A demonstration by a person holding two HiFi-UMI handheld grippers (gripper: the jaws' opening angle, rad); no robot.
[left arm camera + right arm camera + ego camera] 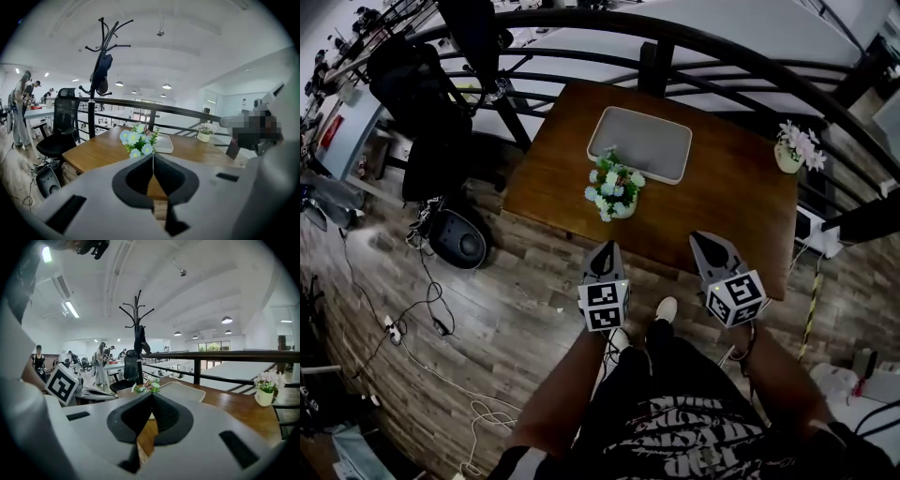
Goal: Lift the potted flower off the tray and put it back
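The potted flower (614, 190) stands on the tabletop (722, 197), just off the tray's (642, 141) near edge and not on it. We judge it light and top-heavy with soft blooms, so we would grip the small pot low, under the leaves. Our left hand-held gripper (607, 248) and right hand-held gripper (701, 239) hover well short of the tray, jaws pressed together and empty, tilted slightly downward.

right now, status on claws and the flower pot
Left claw, right claw shut, empty. Potted flower on table beside tray, not on it. Nothing in the way.
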